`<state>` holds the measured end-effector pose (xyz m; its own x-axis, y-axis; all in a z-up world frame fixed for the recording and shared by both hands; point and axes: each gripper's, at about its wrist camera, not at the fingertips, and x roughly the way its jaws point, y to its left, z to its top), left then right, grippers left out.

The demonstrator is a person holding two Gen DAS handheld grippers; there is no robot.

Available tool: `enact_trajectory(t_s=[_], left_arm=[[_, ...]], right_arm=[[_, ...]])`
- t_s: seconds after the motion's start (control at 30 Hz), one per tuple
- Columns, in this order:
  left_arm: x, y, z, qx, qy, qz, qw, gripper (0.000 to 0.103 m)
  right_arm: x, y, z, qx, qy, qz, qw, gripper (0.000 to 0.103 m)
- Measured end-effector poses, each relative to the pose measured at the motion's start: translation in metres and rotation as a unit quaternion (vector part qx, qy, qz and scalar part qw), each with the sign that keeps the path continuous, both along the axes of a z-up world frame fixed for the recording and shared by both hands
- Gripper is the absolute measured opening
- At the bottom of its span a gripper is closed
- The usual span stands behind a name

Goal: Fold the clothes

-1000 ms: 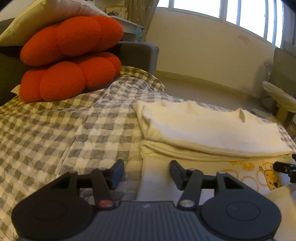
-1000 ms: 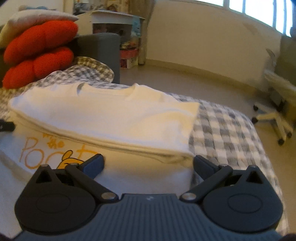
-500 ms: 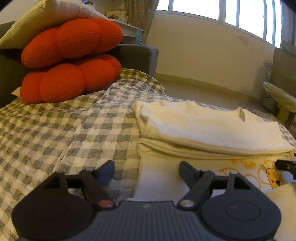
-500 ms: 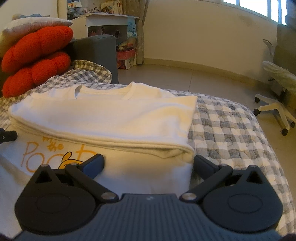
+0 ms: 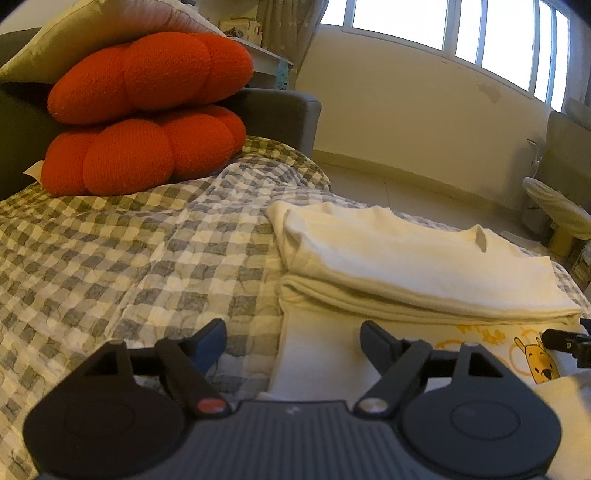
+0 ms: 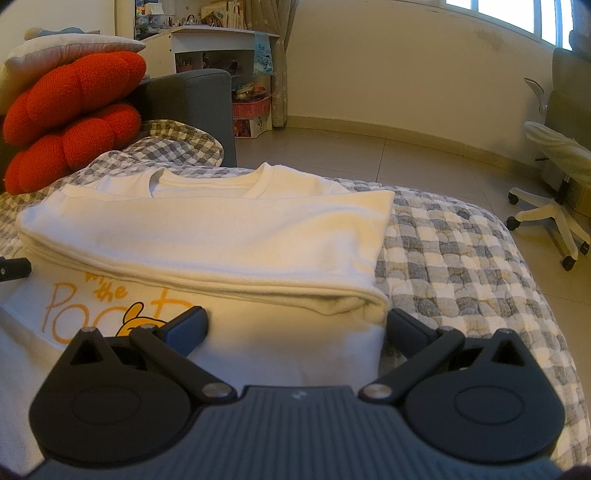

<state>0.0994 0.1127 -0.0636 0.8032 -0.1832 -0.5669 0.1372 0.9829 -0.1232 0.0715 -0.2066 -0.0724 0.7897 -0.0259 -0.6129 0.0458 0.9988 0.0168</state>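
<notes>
A white T-shirt [image 5: 413,258] with a yellow bear print [image 5: 539,362] lies partly folded on the grey checked bedspread [image 5: 129,258]. Its upper part is folded over, collar on top. My left gripper [image 5: 293,341] is open and empty, just above the shirt's near left edge. My right gripper [image 6: 297,326] is open and empty at the near right corner of the shirt [image 6: 221,236], over the printed panel [image 6: 110,306]. The right gripper's fingertip [image 5: 565,339] shows at the right edge of the left wrist view.
Two red cushions [image 5: 147,114] and a pale pillow [image 5: 92,33] are stacked against a grey headboard [image 5: 280,110] at the back left. A wheeled office chair [image 6: 550,184] stands on the tiled floor right of the bed. A white desk [image 6: 221,48] is behind.
The left gripper's jaws have opened wider, and both grippers have drawn back a little from the folded shirt. The shirt lies still.
</notes>
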Motion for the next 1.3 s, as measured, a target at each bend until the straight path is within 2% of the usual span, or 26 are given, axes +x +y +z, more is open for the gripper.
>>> enact_trajectory(t_s=[0.4, 0.87, 1.3], left_arm=[[0.0008, 0.0070, -0.0003, -0.029, 0.002, -0.002, 0.9996, 0.084], [0.0001, 0.0002, -0.0015, -0.004, -0.002, -0.001, 1.0000, 0.085], [-0.0012, 0.0059, -0.0017, -0.028, -0.003, 0.000, 0.9996, 0.085]], right_arm=[[0.0009, 0.0001, -0.0004, 0.000, 0.000, 0.001, 1.000, 0.103], [0.0006, -0.0004, -0.0004, 0.000, 0.000, 0.001, 1.000, 0.103], [0.0003, 0.0001, -0.0002, 0.000, 0.000, 0.001, 1.000, 0.103]])
